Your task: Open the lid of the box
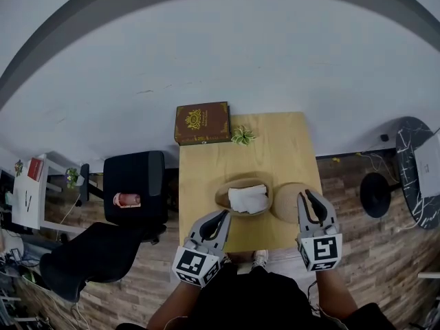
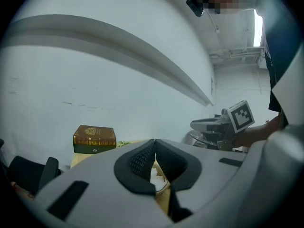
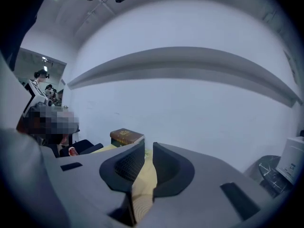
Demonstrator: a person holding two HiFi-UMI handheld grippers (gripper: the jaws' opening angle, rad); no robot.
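Note:
On the wooden table (image 1: pixel 275 143), a round tan box (image 1: pixel 223 192) stands uncovered with white tissue (image 1: pixel 247 198) inside. Its round lid (image 1: pixel 285 201) lies flat on the table just right of it. My right gripper (image 1: pixel 306 196) hovers over the lid's right part; its jaws stand a narrow gap apart with nothing between them (image 3: pixel 148 145). My left gripper (image 1: pixel 223 215) is at the box's near left side, pads together and empty (image 2: pixel 155 141). The left gripper view also catches the right gripper (image 2: pixel 223 127).
A brown book-shaped box (image 1: pixel 201 123) with gold print lies at the table's far left corner, a small plant (image 1: pixel 242 135) beside it. Black chairs (image 1: pixel 134 177) stand left of the table. A black stool (image 1: pixel 377 194) and a dark round table (image 1: pixel 419 157) are at right.

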